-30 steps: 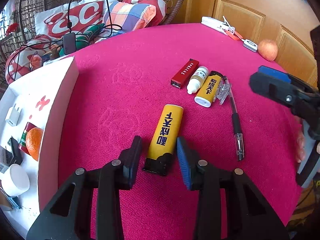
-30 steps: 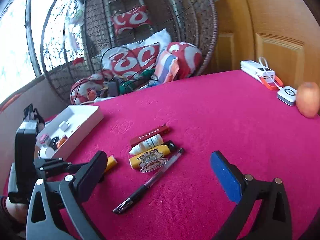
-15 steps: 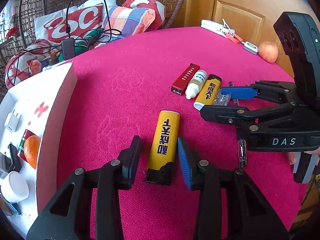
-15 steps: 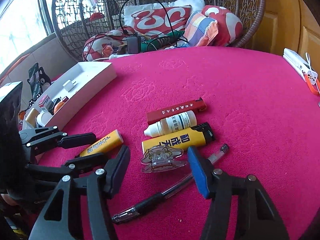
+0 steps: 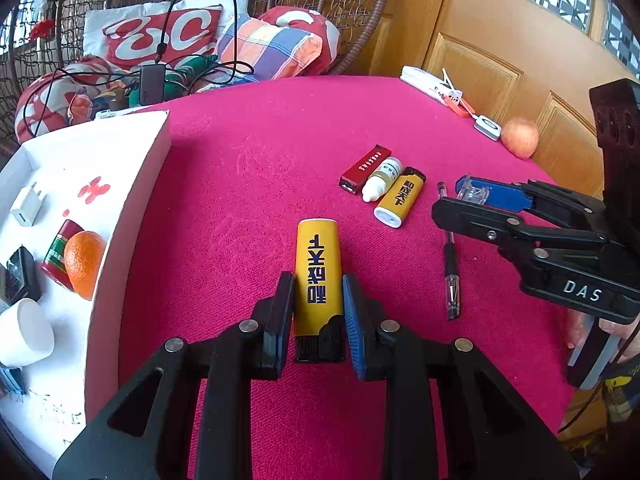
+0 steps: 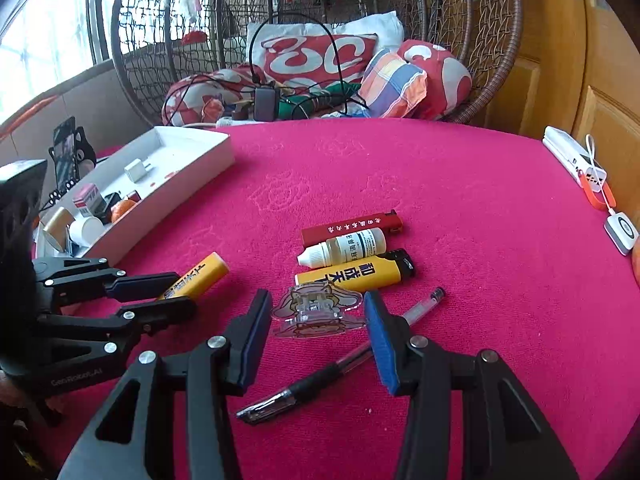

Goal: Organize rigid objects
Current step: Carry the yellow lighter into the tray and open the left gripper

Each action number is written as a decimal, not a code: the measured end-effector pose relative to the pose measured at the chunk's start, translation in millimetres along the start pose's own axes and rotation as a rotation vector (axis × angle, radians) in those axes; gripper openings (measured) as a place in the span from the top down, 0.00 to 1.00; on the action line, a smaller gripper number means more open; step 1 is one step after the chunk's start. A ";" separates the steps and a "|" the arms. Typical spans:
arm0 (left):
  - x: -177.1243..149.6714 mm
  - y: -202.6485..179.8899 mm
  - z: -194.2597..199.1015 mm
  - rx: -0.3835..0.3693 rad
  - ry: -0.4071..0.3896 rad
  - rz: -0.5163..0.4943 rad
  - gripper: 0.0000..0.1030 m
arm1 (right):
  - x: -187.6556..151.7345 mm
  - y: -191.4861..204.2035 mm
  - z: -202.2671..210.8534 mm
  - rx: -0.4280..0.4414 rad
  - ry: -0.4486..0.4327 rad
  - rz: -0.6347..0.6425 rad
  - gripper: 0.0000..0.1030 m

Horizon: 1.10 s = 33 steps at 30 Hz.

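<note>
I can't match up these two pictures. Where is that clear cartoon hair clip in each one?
Left wrist view: the hair clip sits far right, mostly hidden between the right tongs.
Right wrist view: it lies low in the centre, between those closing tongs, not yet squeezed.
Shared landmark: the black pen beside it.

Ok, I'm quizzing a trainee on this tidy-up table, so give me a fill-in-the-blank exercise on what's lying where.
1. The left tongs are closing on a ____ cylindrical lighter.
2. The clear plastic cartoon clip lies between the right tongs, whose pads are coloured ____.
3. The round orange fruit sits in the ____ cardboard box.

Missing words: yellow; blue; white
</note>
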State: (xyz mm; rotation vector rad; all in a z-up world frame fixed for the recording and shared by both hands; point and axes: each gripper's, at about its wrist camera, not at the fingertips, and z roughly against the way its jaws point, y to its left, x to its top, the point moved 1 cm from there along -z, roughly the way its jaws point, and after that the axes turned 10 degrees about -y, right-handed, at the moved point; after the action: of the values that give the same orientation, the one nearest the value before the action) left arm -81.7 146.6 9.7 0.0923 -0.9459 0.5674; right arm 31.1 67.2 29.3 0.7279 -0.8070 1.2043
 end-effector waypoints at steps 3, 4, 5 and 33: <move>5.0 -5.2 10.7 0.003 -0.027 -0.014 0.77 | 8.9 6.4 15.6 0.014 -0.060 -0.007 0.54; 6.4 -6.6 14.4 0.001 -0.035 -0.017 0.77 | 11.9 7.7 19.9 0.021 -0.078 -0.012 0.54; 8.1 -8.8 18.0 0.002 -0.045 -0.020 0.77 | 14.7 8.9 23.9 0.028 -0.095 -0.017 0.54; 27.4 17.7 76.5 0.058 -0.205 0.021 0.77 | 29.4 35.3 39.3 0.101 -0.147 -0.044 0.54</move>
State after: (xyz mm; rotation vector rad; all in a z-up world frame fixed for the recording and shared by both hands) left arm -134.8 149.0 73.6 0.1958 -1.1308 0.6131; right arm -4.4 56.5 77.1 0.9208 -0.8516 1.1681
